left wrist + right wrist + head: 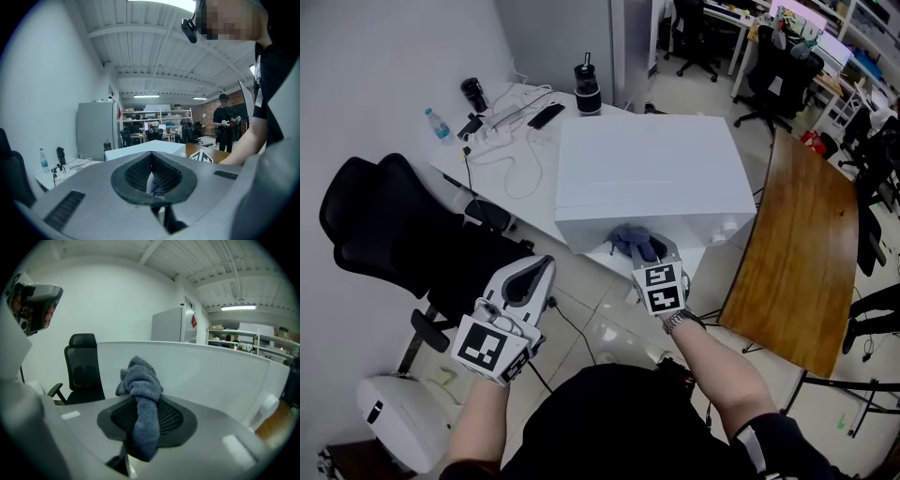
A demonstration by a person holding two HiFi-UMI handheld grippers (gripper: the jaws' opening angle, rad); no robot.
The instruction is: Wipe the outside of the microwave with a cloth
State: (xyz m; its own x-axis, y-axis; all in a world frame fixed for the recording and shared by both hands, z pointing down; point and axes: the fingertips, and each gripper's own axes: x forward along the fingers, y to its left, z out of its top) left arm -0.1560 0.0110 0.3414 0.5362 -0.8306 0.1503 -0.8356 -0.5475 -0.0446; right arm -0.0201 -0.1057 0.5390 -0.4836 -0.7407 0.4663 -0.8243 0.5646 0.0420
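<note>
My right gripper (652, 255) pinches the grey cloth (630, 238) right at the near face of the white microwave (647, 164) on the desk (525, 187), while my left gripper (536, 274), pressed together and empty, hangs nearer me, left of the microwave.

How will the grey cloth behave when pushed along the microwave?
Probably floppy: the cloth bunches and droops between the right gripper's fingers. Likely light, since one pinch carries it; its nubby weave should drag, not slide, on the smooth microwave.
</note>
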